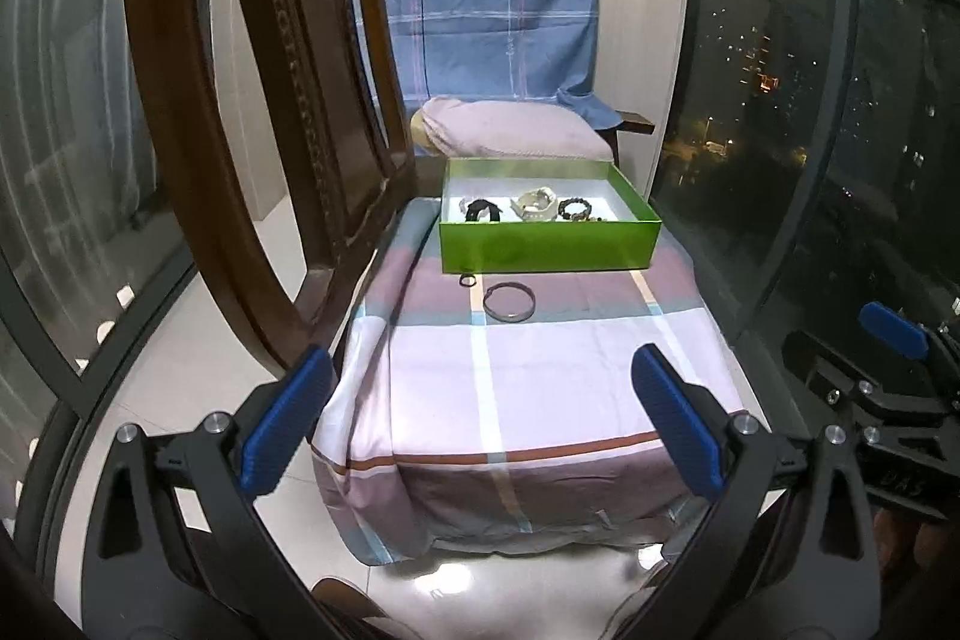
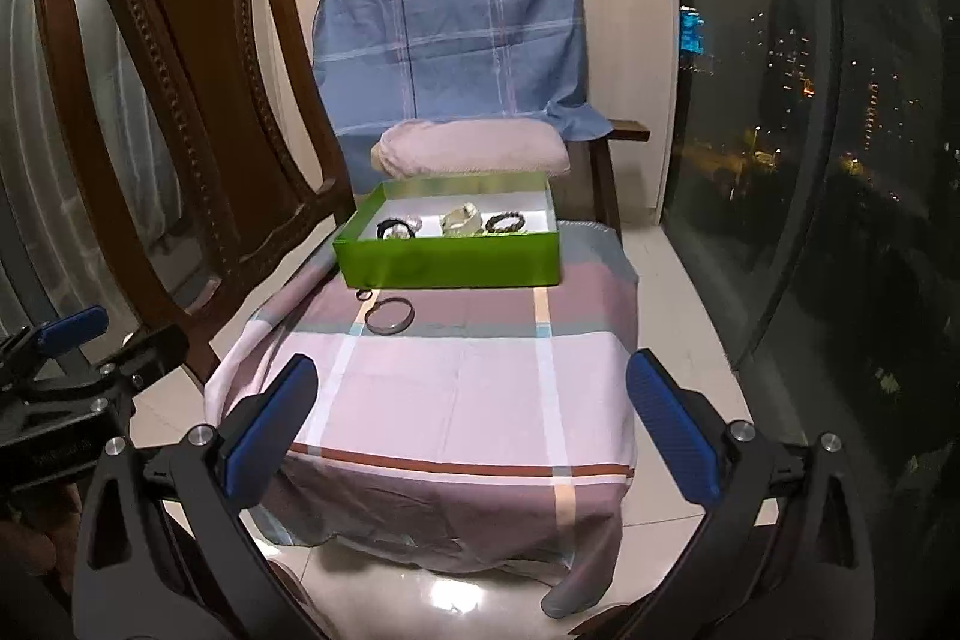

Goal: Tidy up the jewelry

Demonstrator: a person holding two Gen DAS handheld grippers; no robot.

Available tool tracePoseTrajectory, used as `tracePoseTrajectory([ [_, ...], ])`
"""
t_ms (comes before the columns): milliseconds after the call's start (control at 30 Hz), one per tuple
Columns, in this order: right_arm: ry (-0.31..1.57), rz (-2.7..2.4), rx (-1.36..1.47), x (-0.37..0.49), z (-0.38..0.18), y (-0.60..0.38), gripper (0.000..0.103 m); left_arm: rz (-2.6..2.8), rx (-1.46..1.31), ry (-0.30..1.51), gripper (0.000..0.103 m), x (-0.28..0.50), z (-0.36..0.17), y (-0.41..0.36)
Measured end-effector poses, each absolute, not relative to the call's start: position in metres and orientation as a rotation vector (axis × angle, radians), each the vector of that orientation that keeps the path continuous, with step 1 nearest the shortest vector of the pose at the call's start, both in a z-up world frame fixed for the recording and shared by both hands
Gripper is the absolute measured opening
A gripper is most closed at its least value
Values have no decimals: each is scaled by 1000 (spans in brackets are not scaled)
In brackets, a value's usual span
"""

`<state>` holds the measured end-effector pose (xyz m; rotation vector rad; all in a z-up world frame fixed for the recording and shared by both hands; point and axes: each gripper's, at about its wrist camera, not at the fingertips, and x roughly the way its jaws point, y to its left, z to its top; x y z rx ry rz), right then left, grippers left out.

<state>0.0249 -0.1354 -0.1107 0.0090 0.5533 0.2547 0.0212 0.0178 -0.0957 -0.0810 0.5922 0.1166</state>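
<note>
At the far end of the cloth-covered surface [image 1: 540,370]: one green box [image 1: 549,244], open-topped, white inside, set close to the far edge.

Contents of the box, along its near wall, left to right:
- black band [image 1: 483,209], with a pale piece beside it, too small to identify;
- cream-white bracelet [image 1: 536,206], bulky, at the middle;
- dark beaded bracelet [image 1: 574,207], with a few small dark items just right of it, indistinct.

On the cloth outside the box, just before its near wall, toward the left edge:
- small dark ring [image 1: 467,280], nearly touching the box wall;
- thin metal bangle [image 1: 509,309], lying flat, just nearer than the ring and apart from it.

Left gripper [image 1: 486,421]: jaws spread wide, empty, off the near edge of the surface.
Right gripper [image 2: 474,421]: jaws spread wide, empty, also off the near edge.

Surroundings: wooden chair [image 2: 180,100] at the left side of the surface; pink cushion [image 2: 474,148] and blue plaid cloth [image 2: 450,28] behind the box.
</note>
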Motion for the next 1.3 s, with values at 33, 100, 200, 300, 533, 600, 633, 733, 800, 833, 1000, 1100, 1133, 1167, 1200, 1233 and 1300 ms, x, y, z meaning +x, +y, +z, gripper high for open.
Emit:
tracePoseTrajectory([
  [33,550,252,8,24,-108,-137,100,112,-79,591,99,20,-93,16],
  [100,540,247,15,21,-105,-138,100,105,-74,585,99,16,-87,12],
  [200,532,243,23,21,-102,-141,100,97,-64,588,99,15,-85,7],
  [300,528,250,28,17,-100,-144,100,90,-62,587,99,15,-84,6],
  [533,528,252,36,17,-101,-145,100,77,-59,586,99,17,-83,3],
  [600,532,250,35,17,-102,-146,100,74,-61,591,99,18,-85,3],
  [633,537,251,34,18,-103,-145,100,75,-62,592,99,19,-85,4],
  [733,541,252,29,20,-103,-144,100,74,-68,599,99,22,-88,6],
  [800,543,254,28,21,-103,-142,100,74,-69,599,99,23,-88,7],
  [833,545,253,26,22,-103,-142,100,73,-69,601,99,24,-89,7],
  [1000,557,252,26,31,-107,-140,100,80,-82,599,99,25,-90,15],
  [1100,567,275,7,44,-113,-132,100,79,-104,573,99,21,-85,24],
  [1133,577,295,-18,53,-117,-124,100,83,-111,558,99,18,-82,28],
  [1167,592,315,-41,64,-123,-116,100,88,-112,553,99,17,-81,30],
  [1200,621,342,-56,77,-131,-107,100,92,-116,548,99,16,-79,34],
  [1233,665,372,-59,96,-142,-98,100,92,-120,548,99,15,-79,37],
  [1300,774,404,-75,141,-174,-71,100,96,-129,554,99,17,-81,43],
])
